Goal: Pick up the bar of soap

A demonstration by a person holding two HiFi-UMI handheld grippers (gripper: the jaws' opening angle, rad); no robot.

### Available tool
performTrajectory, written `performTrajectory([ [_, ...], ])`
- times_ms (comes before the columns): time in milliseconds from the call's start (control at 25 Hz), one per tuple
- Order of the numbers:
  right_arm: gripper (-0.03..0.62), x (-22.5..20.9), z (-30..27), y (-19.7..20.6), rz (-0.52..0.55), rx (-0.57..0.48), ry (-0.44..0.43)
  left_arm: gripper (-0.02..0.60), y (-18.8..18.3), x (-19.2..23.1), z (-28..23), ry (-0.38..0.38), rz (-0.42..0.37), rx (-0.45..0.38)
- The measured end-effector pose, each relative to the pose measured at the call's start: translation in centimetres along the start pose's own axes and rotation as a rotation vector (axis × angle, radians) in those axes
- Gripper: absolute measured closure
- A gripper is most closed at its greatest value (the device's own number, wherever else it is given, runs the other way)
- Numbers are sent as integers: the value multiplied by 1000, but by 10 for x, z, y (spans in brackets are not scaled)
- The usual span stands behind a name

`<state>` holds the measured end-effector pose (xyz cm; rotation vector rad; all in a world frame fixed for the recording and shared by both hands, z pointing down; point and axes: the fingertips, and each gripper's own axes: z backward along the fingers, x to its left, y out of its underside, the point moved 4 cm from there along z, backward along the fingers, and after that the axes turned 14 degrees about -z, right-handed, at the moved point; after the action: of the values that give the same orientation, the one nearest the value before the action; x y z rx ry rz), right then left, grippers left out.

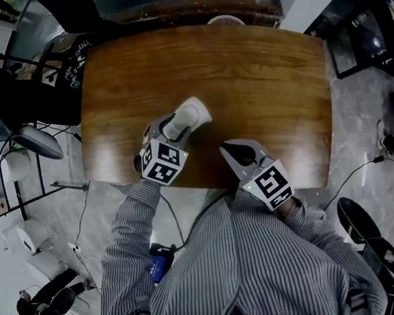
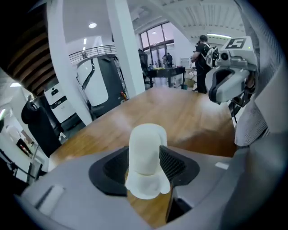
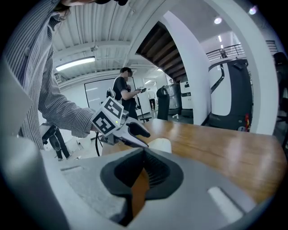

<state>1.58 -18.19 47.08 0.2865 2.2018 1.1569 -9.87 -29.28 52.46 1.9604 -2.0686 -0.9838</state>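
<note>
Your left gripper (image 1: pixel 171 129) is the nearer one. Its fingers (image 2: pixel 173 162) stand spread either side of the bar of soap (image 2: pixel 146 152), not visibly pinching it. The soap lies on the worktop (image 1: pixel 258 75), long axis pointing far-right out of the gap. The right gripper (image 1: pixel 235 148) waits near-right, fingers pressed together, empty.

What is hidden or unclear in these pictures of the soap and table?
- Soap: in the head view the left hand-held gripper covers its near end; in the right gripper view only a corner shows behind that view's own jaws.
- Its sides: hidden by the jaws, left gripper view.
- Table: sleeves cover parts of its near edge, head view.
- Round thing past the far edge: cut off by the table, too dark to name.
</note>
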Motion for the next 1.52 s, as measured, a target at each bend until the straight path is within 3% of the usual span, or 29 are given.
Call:
performTrajectory([
  [320,591,-29,7,5,-33,-3,60,304,-6,-2,-24,204,-102,38],
  [720,591,-37,3,7,-53,11,60,313,-5,-1,-39,318,-70,61],
  [1000,591,-33,4,4,-41,14,56,318,-6,-1,-38,309,-46,51],
  [1120,591,-28,4,2,-20,11,45,318,-6,-3,-34,289,21,26],
  [1240,591,-23,5,-4,5,4,30,318,-17,-4,-21,251,140,-52],
  [1440,591,-18,12,-20,30,-28,37,318,-44,-13,23,164,376,-261],
  [1520,591,-17,12,-28,40,-47,44,318,-52,-14,43,91,463,-361],
])
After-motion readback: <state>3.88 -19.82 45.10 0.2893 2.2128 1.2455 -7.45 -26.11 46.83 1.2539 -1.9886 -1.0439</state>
